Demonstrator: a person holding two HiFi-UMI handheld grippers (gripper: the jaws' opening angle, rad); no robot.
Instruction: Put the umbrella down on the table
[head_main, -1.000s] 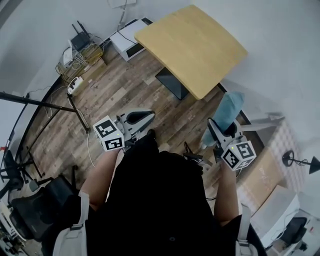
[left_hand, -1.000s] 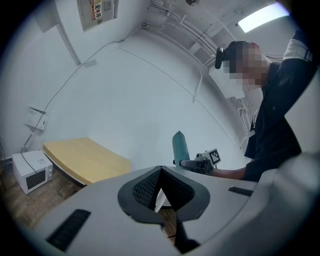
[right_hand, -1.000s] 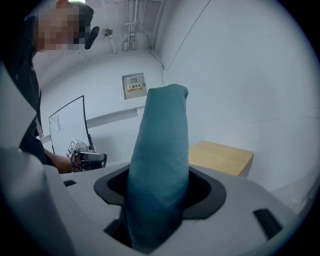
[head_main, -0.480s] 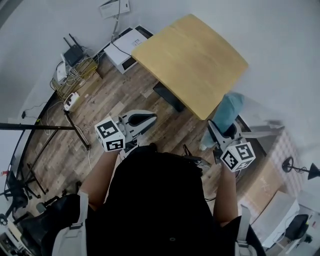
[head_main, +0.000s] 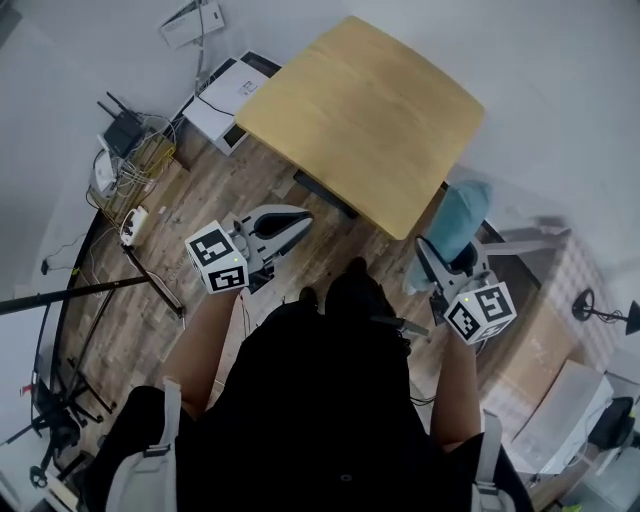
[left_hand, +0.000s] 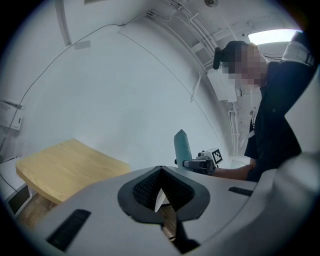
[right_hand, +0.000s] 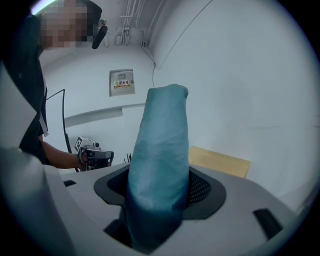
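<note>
A folded teal umbrella (head_main: 457, 226) stands upright in my right gripper (head_main: 441, 262), which is shut on its lower part. In the right gripper view the umbrella (right_hand: 161, 160) fills the middle between the jaws of the right gripper (right_hand: 157, 200). The light wooden table (head_main: 368, 112) is ahead, its near corner close to the umbrella. My left gripper (head_main: 296, 221) is shut and holds nothing, level with the table's near edge over the floor. From the left gripper (left_hand: 161, 174) I see the table (left_hand: 65, 165) at left and the umbrella (left_hand: 182, 147) at right.
A router and tangled cables (head_main: 128, 152) lie on the wooden floor at left, beside a white device (head_main: 214, 96). A black tripod leg (head_main: 100, 290) crosses the floor at lower left. A cardboard box (head_main: 540, 352) and a small lamp (head_main: 600, 312) are at right.
The table has come nearer and lower in the head view as the person stepped toward it. Both grippers keep their pose; the umbrella stays held.
</note>
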